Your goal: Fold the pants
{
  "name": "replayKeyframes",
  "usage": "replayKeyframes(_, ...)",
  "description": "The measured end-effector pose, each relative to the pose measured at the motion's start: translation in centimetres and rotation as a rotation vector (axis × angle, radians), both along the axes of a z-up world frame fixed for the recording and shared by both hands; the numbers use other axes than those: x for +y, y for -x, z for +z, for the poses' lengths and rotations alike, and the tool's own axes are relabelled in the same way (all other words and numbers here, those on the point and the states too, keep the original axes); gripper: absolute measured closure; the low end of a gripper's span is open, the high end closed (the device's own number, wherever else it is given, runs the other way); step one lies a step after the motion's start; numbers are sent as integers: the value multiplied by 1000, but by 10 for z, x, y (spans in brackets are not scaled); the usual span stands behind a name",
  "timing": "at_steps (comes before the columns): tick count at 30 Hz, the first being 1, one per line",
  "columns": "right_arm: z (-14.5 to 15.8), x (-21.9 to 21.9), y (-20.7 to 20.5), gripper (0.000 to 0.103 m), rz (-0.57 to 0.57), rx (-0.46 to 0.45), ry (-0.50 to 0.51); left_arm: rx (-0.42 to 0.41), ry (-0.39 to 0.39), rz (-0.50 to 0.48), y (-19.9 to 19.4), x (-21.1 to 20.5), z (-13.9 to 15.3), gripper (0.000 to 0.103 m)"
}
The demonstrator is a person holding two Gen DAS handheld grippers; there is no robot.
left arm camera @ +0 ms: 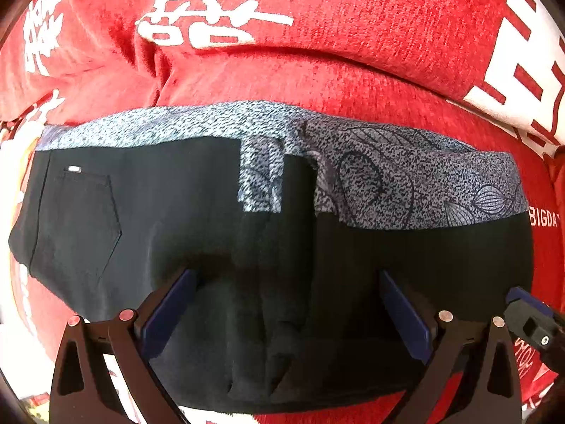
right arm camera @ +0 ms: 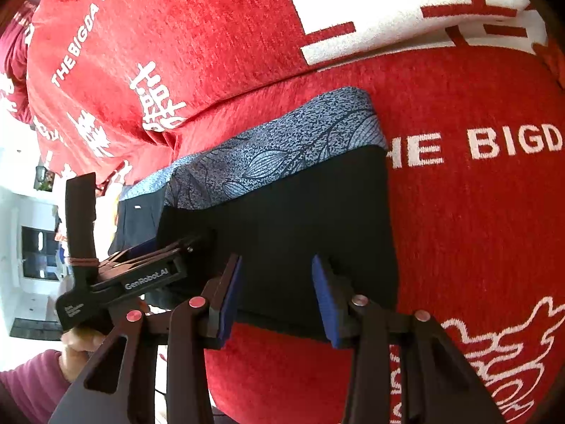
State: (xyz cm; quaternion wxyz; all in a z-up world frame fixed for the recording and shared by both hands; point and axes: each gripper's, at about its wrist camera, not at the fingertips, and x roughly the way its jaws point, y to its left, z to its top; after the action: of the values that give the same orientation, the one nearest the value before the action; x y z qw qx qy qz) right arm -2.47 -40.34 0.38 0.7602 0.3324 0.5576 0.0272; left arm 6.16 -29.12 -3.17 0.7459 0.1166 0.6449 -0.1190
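The black pants [left arm camera: 197, 219] lie folded in the middle of the left wrist picture, on a red blanket [left arm camera: 353, 81] with white letters. A gray patterned cloth [left arm camera: 406, 176] sits under them and sticks out along the top edge.

The left gripper [left arm camera: 287, 314] is wide open at the bottom of its picture. Its two blue pads [left arm camera: 169, 314] sit over the near edge of the pants, with dark cloth between them. They do not pinch it.

In the right wrist picture, the right gripper [right arm camera: 277, 296] is open too, but less wide. It holds nothing. Its pads are at the lower edge of the pants [right arm camera: 300, 212], near their right corner. The left gripper [right arm camera: 169, 265] shows at the left of this picture, low over the pants.
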Motion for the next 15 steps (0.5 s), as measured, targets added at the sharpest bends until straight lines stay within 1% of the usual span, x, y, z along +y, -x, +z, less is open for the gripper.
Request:
replayKeyframes(3,2,0,0,59,-1,12,12,-7,-16,-14,5,4,10,0)
replayKeyframes(8,8,5,2,59,-24,34,38,-3,-24,-50,21,26,30,0)
replayKeyframes(9,9,8,3,59,-26,38,45,-3,-28,-55,22,27,30,0)
replayKeyframes(11,14,16,4,59,-20,40,57,5,-27,-54,28,42,35,0)
replayKeyframes(13,21,31,5,58,-1,26,61,31,-2,-49,28,55,40,0)
replayKeyframes(15,27,48,4,58,26,15,58,39,-19,-54,28,63,41,0)
